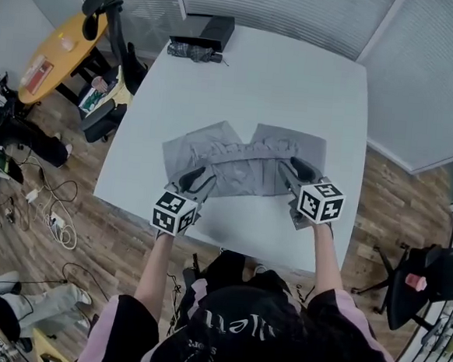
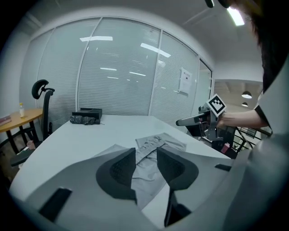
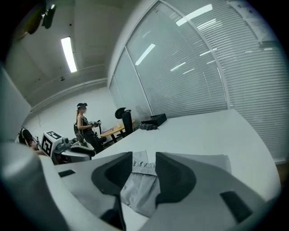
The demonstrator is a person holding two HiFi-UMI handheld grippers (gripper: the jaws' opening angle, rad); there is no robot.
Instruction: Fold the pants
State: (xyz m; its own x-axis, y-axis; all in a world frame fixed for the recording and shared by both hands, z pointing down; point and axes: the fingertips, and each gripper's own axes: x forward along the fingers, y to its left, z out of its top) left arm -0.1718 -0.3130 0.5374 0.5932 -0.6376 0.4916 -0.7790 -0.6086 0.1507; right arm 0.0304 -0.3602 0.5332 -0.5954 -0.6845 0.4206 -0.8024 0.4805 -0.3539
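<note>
Grey pants (image 1: 243, 166) lie spread flat on the white table (image 1: 297, 80), with the waistband running across the middle. My left gripper (image 1: 198, 179) hovers over the near left part of the cloth, jaws open with nothing between them. My right gripper (image 1: 297, 172) hovers over the near right part, also open and empty. In the left gripper view the pants (image 2: 151, 173) show below and beyond the open jaws (image 2: 145, 155), with the right gripper (image 2: 198, 121) off to the side. The right gripper view shows the pants (image 3: 137, 187) under its open jaws (image 3: 143, 158), with the left gripper (image 3: 67, 153) nearby.
A black box (image 1: 215, 31) and a dark bundle (image 1: 191, 52) sit at the table's far edge. A yellow round table (image 1: 57, 54) and office chairs (image 1: 109, 89) stand to the left, above cables on the floor. Another person (image 3: 83, 122) stands in the background.
</note>
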